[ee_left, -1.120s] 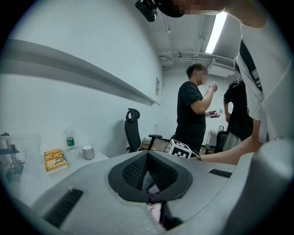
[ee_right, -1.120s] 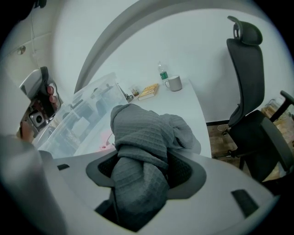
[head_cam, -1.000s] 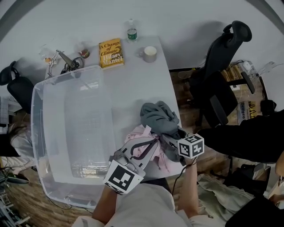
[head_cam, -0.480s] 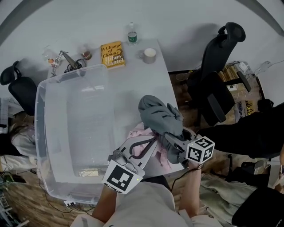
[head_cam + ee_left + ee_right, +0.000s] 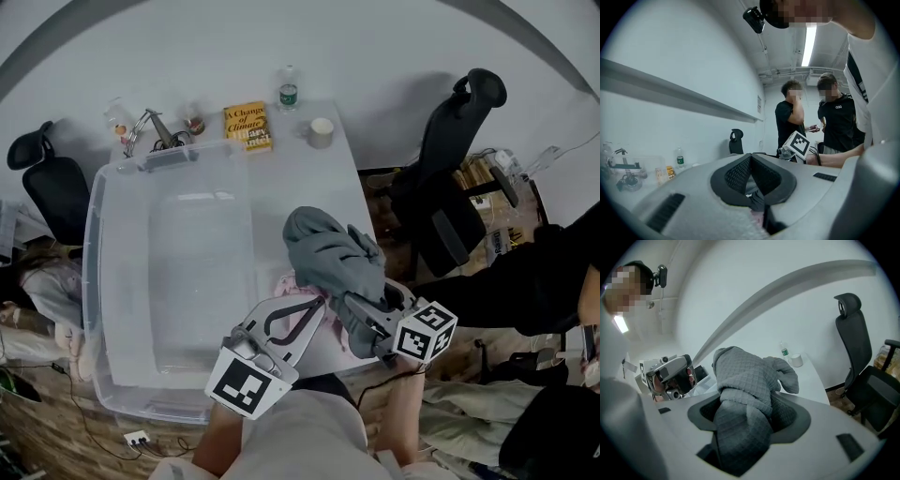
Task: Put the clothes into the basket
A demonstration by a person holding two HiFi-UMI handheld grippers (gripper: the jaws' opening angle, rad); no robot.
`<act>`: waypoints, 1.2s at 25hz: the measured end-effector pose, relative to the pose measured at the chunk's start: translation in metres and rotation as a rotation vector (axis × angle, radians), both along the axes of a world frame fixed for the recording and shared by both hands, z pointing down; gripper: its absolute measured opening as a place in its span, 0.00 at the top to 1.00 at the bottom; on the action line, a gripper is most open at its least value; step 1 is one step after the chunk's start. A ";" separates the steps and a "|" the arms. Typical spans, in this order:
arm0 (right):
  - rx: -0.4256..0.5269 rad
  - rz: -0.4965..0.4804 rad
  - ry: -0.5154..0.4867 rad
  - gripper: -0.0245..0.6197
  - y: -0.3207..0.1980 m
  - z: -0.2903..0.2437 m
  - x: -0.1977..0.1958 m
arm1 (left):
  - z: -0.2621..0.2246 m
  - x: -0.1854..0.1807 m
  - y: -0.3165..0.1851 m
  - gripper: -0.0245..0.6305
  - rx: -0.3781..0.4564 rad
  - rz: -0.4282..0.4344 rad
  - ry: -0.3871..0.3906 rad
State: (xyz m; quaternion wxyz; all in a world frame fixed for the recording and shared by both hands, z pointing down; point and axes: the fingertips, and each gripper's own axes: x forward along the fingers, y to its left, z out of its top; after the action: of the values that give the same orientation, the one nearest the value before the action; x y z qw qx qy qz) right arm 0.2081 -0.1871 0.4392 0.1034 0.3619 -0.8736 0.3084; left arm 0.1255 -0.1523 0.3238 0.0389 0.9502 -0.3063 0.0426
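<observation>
1. Now my right gripper [image 5: 362,315] pinches a bunched grey waffle-knit cloth [image 5: 323,251], held up above the white table [image 5: 309,183].
2. My left gripper [image 5: 317,306] has its jaws pressed together on a pale pink garment [image 5: 287,281] at the table's near edge.
3. Both clothes sit just right of the large clear plastic basket [image 5: 101,281], outside it.

The right gripper [image 5: 366,314] hoisted the grey garment [image 5: 323,253] off the worktop [image 5: 309,187]; the left gripper [image 5: 314,305] raised the pink garment [image 5: 287,281].
</observation>
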 end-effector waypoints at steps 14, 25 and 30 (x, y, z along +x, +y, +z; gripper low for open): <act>0.112 -0.039 -0.012 0.54 0.065 -0.055 -0.044 | -0.034 -0.057 0.065 0.95 0.008 -0.036 0.108; 0.181 -0.132 -0.024 0.54 0.095 -0.091 -0.089 | -0.037 -0.113 0.104 0.95 0.016 -0.154 0.102; 0.210 -0.176 -0.054 0.54 0.101 -0.111 -0.109 | -0.039 -0.136 0.115 0.95 0.021 -0.208 0.101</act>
State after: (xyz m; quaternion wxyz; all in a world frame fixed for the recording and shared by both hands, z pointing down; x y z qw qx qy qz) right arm 0.0992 -0.0857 0.3282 0.0683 0.2841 -0.9320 0.2144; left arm -0.0101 -0.0376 0.2852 0.0485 0.9145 -0.4014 -0.0130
